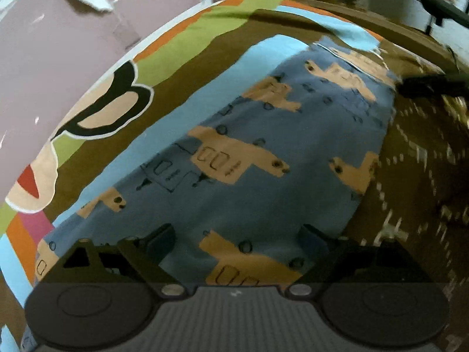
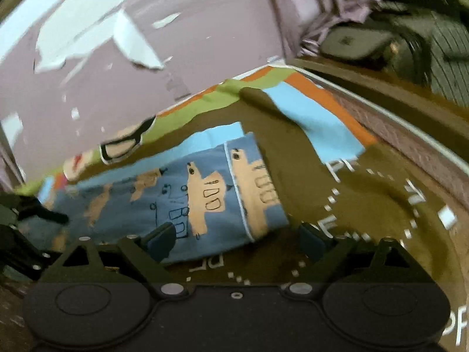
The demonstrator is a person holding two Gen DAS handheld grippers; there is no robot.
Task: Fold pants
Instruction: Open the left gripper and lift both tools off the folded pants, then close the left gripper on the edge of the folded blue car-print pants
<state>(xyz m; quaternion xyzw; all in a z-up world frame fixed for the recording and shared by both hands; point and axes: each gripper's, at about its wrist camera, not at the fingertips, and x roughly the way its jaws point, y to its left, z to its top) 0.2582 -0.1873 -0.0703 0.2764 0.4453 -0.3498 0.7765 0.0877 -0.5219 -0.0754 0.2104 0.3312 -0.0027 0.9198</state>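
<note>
Pants (image 1: 263, 158) of blue cloth with tan animal prints lie flat on my brown cartoon-patterned bedsheet (image 1: 205, 55). My left gripper (image 1: 237, 240) hovers over them, jaws apart; my right gripper (image 2: 237, 239) likewise gapes, holding nothing.

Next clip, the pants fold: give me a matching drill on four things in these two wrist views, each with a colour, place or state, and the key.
Things:
1. blue pants with tan animal print
2. brown bedspread with colourful stripes
3. left gripper
4. mauve wall with peeling paint

Descriptions:
A. stands behind the bed
B. jaws apart, nothing between them
C. lies flat on top of the bed cover
D. spread beneath the garment

Pairs: 1-C, 2-D, 3-B, 4-A
</note>
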